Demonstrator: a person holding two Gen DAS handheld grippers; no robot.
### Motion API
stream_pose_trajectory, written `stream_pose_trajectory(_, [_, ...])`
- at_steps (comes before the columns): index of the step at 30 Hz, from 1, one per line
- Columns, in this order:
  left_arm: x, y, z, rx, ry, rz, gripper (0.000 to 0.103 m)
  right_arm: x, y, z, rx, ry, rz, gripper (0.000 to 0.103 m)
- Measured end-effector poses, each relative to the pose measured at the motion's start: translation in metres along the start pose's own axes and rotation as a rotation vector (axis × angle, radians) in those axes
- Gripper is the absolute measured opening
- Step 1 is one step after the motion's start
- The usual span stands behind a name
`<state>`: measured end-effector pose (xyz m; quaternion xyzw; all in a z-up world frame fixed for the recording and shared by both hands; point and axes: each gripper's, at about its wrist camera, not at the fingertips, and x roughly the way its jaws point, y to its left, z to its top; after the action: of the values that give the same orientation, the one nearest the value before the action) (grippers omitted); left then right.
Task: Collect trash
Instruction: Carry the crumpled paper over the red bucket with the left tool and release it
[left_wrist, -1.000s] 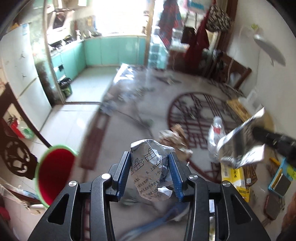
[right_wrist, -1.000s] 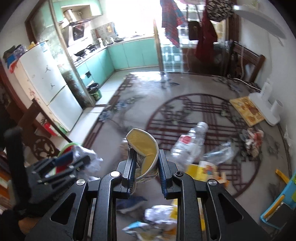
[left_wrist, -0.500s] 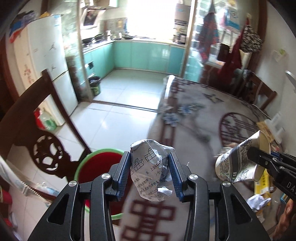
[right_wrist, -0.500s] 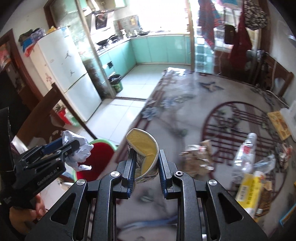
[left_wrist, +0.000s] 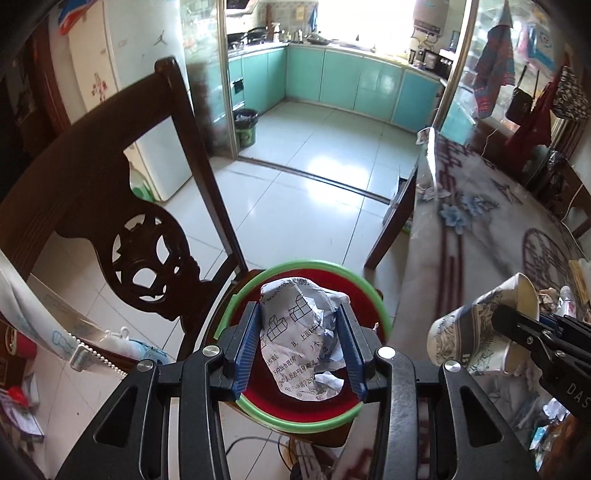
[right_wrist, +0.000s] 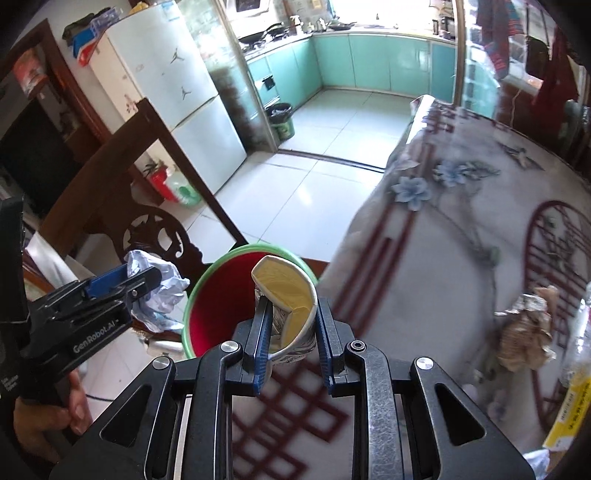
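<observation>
Near the bottom of the left view, left gripper (left_wrist: 301, 350) with blue pads clenched on a crumpled ball of white printed paper (left_wrist: 301, 339). Right under the paper, round red bin with a green rim (left_wrist: 236, 302), standing on a dark wooden seat. Paper ball hanging over the bin's open mouth, not yet inside. Left of the bin, dark carved wooden chair back (left_wrist: 147, 254). Beyond it, white tiled floor (left_wrist: 303, 177) running far back to teal kitchen cupboards (left_wrist: 340, 81), with a small dark waste basket (left_wrist: 245, 125) by the doorway.

Over on the right side, right gripper (right_wrist: 290, 332) squeezing a squashed paper cup with a grey pattern outside and yellow inside (right_wrist: 288, 295). Cup flattened between the blue pads, its open end pointing up and away. Cup held just at the near right edge of the same red bin (right_wrist: 207, 295), above the spot where bin and table meet.

Right of the bin, table with a pale flowered cloth with dark red lines (right_wrist: 443, 221). Far right on the cloth, more trash: a brown crumpled wrapper (right_wrist: 524, 332) and a yellow box (right_wrist: 569, 417). At the bottom left of the right view, a hand (right_wrist: 44, 417) gripping the left tool's handle. White fridge (right_wrist: 177, 85) standing far left.
</observation>
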<state>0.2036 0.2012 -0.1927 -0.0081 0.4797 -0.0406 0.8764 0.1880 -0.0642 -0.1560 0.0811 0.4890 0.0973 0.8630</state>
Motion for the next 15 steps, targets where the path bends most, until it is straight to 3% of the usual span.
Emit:
stream_pose_trajectory(11, [0.024, 0.005, 0.015, 0.010, 0.012, -0.034, 0.040, 0.018, 0.024, 0.013, -0.027, 0.025, -0.013, 0.023])
stream_pose_trajectory(13, [0.027, 0.008, 0.019, 0.001, 0.010, -0.034, 0.047, 0.021, 0.024, 0.014, -0.021, 0.024, -0.013, 0.030])
stream_pose_trajectory(15, [0.030, 0.010, 0.021, -0.018, 0.020, -0.041, 0.066, 0.020, 0.023, 0.015, -0.011, 0.012, -0.025, 0.054])
